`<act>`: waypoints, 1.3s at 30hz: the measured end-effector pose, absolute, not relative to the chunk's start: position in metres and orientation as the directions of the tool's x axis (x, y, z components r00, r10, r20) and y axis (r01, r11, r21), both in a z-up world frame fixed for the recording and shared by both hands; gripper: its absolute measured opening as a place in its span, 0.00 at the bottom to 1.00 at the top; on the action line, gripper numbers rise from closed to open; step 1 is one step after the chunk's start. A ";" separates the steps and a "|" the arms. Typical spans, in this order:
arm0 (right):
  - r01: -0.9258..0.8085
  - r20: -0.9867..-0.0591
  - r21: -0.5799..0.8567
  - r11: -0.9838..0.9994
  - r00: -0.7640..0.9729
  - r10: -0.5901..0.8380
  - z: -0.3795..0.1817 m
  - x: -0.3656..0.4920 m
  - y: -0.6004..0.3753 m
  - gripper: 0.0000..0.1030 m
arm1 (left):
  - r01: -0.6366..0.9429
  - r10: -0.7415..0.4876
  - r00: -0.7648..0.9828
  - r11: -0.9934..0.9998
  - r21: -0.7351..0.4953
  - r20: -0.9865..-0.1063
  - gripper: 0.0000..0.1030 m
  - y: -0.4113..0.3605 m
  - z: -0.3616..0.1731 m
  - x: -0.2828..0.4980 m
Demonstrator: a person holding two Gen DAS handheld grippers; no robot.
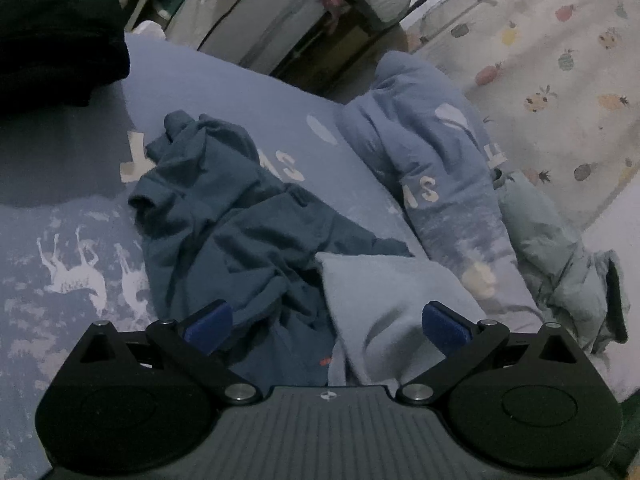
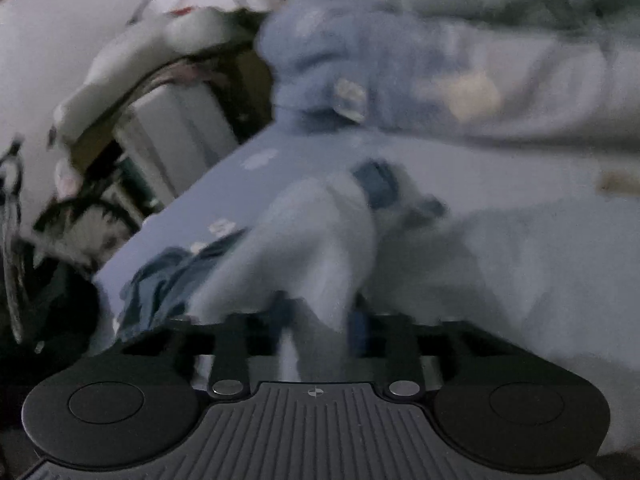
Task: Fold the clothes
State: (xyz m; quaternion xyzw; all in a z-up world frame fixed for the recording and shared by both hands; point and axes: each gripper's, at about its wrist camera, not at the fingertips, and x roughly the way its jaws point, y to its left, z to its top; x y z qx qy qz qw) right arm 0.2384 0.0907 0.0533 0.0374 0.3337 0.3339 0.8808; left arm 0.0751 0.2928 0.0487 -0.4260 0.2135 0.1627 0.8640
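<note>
A crumpled dark teal garment (image 1: 224, 224) lies on the blue printed bedsheet (image 1: 60, 248). A light blue garment (image 1: 384, 304) lies over its near right part. My left gripper (image 1: 326, 326) is open above both, with its blue pads (image 1: 210, 324) apart and nothing between them. In the blurred right wrist view, my right gripper (image 2: 316, 328) is shut on the light blue garment (image 2: 304, 236), which bunches up from the fingers. The teal garment (image 2: 168, 280) shows to its left.
A rolled blue quilt (image 1: 432, 160) lies along the right of the bed, with a pale green garment (image 1: 560, 264) beside it. A dark pile (image 1: 56, 36) sits at the far left. Furniture and boxes (image 1: 256, 12) stand beyond the bed's far edge.
</note>
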 end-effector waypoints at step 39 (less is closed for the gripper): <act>-0.716 -0.520 -0.626 0.310 0.679 0.519 -0.013 0.013 0.265 0.25 | -0.451 -0.078 0.861 0.337 -0.826 -0.502 1.00 0.366 -0.017 0.045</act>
